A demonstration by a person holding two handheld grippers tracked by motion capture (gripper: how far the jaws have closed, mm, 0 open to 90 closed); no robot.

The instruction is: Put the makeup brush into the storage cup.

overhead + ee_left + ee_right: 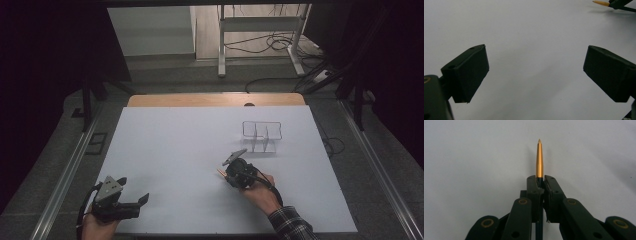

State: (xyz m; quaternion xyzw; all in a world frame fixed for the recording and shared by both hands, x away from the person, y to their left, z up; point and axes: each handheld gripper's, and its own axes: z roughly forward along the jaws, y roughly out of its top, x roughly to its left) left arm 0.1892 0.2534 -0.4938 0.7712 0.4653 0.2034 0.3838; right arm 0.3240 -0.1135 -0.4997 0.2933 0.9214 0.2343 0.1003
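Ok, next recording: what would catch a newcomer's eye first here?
Probably the golden pointed pen, sticking straight out from the shut jaws of the right gripper near the middle of the white table. Next, the clear divided organizer just beyond it. The left gripper sits at the near left corner with its jaws wide apart around nothing.

Clear divided organizer [262,136] — perhaps wire-framed — on white table [175,160].
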